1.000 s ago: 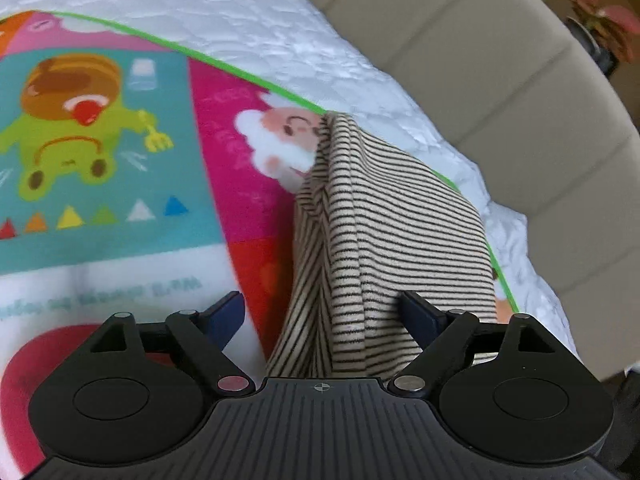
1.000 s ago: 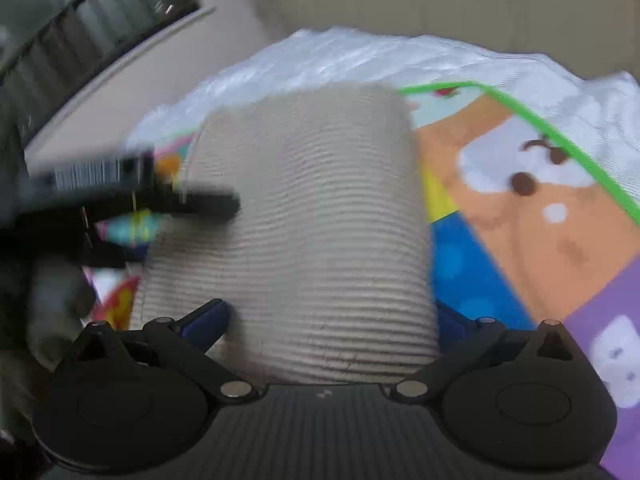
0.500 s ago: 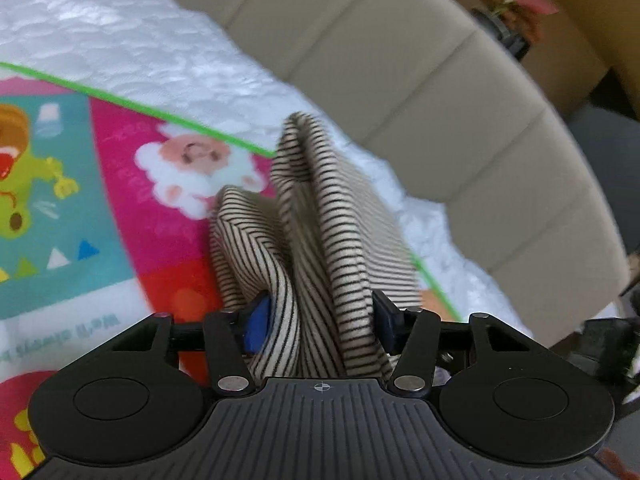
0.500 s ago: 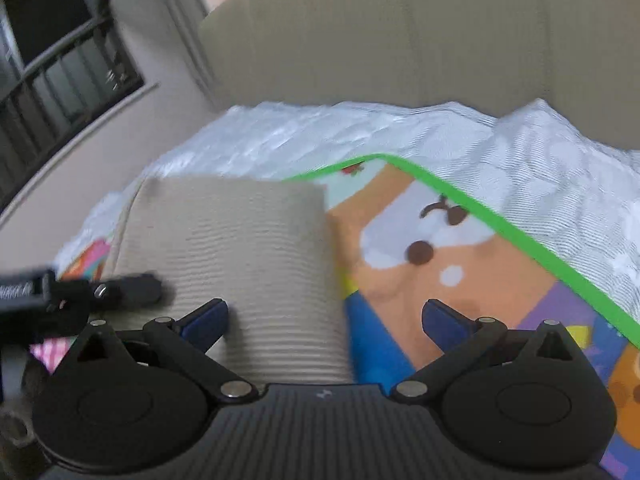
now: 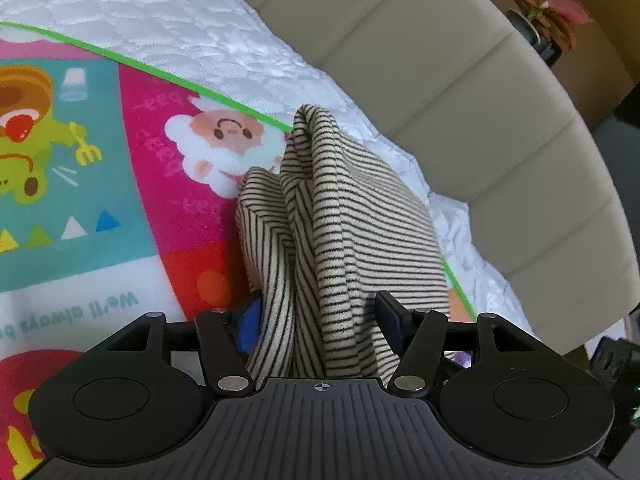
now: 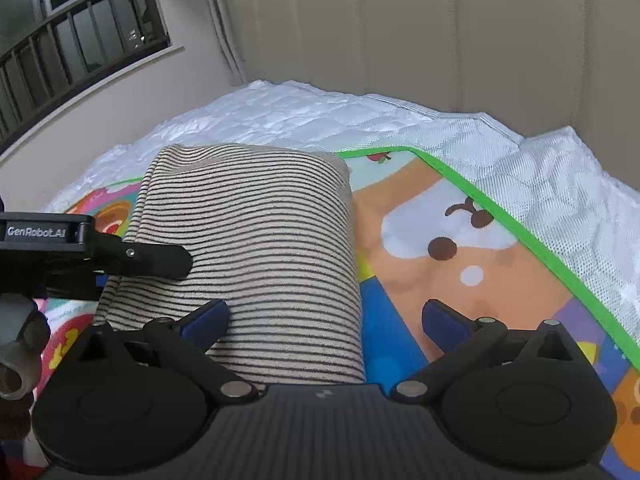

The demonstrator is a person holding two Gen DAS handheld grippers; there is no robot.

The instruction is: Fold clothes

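Observation:
A cream garment with thin dark stripes [image 5: 352, 216] lies folded on a colourful cartoon mat [image 5: 80, 184]. In the left wrist view, a fold of it stands bunched between the pads of my left gripper [image 5: 320, 312]. Those jaws are opening, and both pads still touch the cloth. In the right wrist view the garment [image 6: 256, 240] forms a smooth folded rectangle. My right gripper [image 6: 324, 316] is open wide over its near right edge, the left finger above the cloth and the right finger above the mat. A finger of the left gripper [image 6: 160, 258] rests on the garment's left side.
The mat [image 6: 460, 248] has a green border and lies on a white quilted bed cover [image 6: 520, 168]. A beige padded headboard [image 6: 440, 40] stands behind. A window with dark railings [image 6: 80, 32] is at the far left. Potted plants [image 5: 540, 4] stand beyond the headboard.
The left jaws narrowed from wide open onto the garment, bunching a fold, then widened slightly. In the right wrist view the garment shifted left, from filling the gap to lying under the left finger.

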